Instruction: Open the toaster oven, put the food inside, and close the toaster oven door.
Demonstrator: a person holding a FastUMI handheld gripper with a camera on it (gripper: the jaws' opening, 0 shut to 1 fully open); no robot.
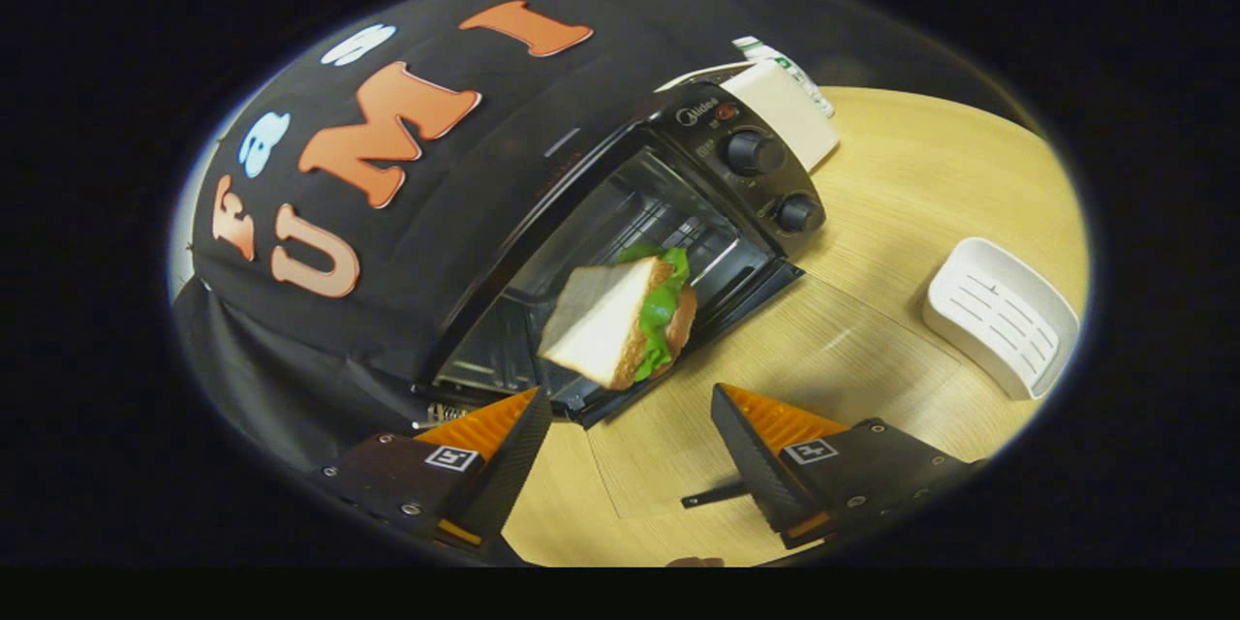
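Ahead of your jaws (630,431) the toaster oven (620,242) stands on the desk (901,213) with its door (678,349) folded down and its mouth facing you; the sandwich (620,320) sits at that mouth, over the lowered door and in front of the wire rack (668,232), tilted on edge so the white bread faces you and the lettuce shows on the side nearer the oven's knobs (775,179); whether it rests on the door or on the lip of the rack you cannot tell. Your jaws stand wide open and grip nothing; both fingers (775,446) are on your side of the oven, apart from the sandwich. Judging by this, the food is at the opening but perhaps not fully inside, and the door is not yet closed. That is the risk: if you lift the door while the sandwich overhangs it, the door will likely pinch it or tip it out onto the desk; a push from one finger could topple it, since it stands tilted; a hard nudge may also slide the oven backward. Beyond the knob side of the oven, a white tray (1003,315) lies well apart; it should not interfere.
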